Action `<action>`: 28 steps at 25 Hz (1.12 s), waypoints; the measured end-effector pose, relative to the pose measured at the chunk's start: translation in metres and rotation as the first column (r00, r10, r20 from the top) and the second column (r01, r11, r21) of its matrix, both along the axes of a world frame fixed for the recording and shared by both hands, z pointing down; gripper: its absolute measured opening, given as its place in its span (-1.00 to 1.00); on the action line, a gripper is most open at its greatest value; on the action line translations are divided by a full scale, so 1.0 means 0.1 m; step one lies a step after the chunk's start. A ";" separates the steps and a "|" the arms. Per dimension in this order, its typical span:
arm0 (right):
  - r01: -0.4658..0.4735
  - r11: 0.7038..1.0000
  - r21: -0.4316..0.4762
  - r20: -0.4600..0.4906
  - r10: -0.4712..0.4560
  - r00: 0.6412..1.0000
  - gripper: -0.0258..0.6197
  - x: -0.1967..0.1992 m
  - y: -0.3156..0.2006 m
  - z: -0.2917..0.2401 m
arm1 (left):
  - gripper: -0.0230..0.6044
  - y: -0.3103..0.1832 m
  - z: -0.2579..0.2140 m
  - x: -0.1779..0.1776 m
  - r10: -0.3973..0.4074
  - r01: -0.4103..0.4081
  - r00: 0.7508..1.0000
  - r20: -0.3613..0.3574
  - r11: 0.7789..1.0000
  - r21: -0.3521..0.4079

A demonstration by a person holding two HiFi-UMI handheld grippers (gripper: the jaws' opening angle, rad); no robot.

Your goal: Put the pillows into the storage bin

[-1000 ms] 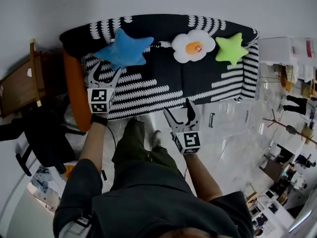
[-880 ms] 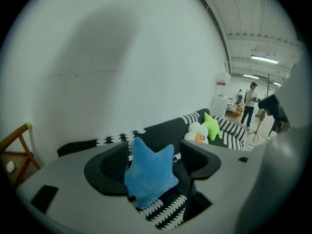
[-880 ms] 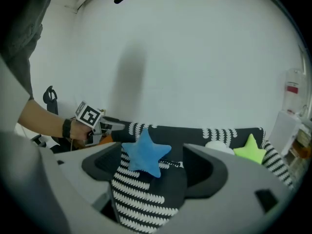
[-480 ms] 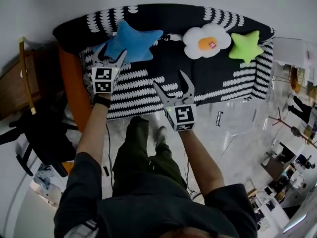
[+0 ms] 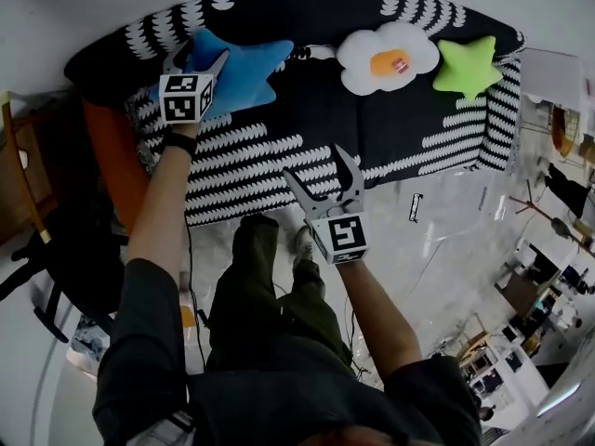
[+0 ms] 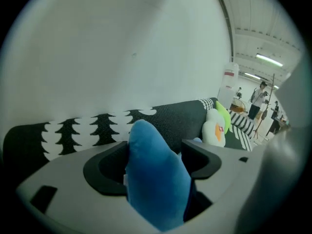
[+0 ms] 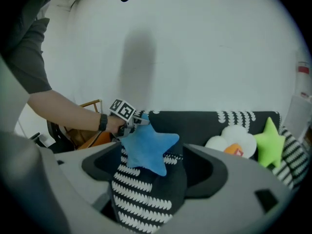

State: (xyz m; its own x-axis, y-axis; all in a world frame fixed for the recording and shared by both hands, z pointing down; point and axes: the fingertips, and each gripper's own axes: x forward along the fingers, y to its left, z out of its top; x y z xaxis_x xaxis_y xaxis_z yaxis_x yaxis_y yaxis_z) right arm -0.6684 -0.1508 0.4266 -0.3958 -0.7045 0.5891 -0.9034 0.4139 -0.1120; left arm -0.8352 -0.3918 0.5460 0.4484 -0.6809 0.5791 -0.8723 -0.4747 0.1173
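Observation:
A blue star pillow (image 5: 246,68) leans on the back of the black-and-white sofa (image 5: 316,119) at its left end. My left gripper (image 5: 197,59) is at that pillow's left point. In the left gripper view the blue point (image 6: 156,179) fills the gap between the spread jaws. A white flower pillow (image 5: 386,56) and a green star pillow (image 5: 469,63) sit further right on the sofa back. My right gripper (image 5: 323,179) hovers open and empty in front of the sofa seat, facing the blue pillow (image 7: 146,147).
An orange object (image 5: 107,147) stands against the sofa's left end, with a wooden chair (image 5: 19,175) and a black chair (image 5: 65,258) beyond it. My legs stand on the glossy floor (image 5: 437,240) before the sofa. Distant furniture and people lie to the right.
My left gripper has moved up and forward onto the blue pillow's left point. My right gripper rose toward the sofa seat and now holds about level.

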 end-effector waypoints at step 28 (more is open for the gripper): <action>-0.174 0.984 0.039 -0.006 0.175 0.985 0.30 0.69 0.66 -0.57 | -0.51 0.96 -1.12 0.46 0.101 -0.106 0.994 0.039 0.980 0.170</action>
State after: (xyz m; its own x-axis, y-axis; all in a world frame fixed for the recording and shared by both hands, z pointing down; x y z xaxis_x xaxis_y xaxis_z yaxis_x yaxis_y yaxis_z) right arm -0.5994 -0.0850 0.3699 -0.2594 -0.7844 0.5634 -0.9631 0.2538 -0.0901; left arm -0.7888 -0.2956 0.4340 0.5056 -0.7224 0.4717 -0.8195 -0.5731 0.0008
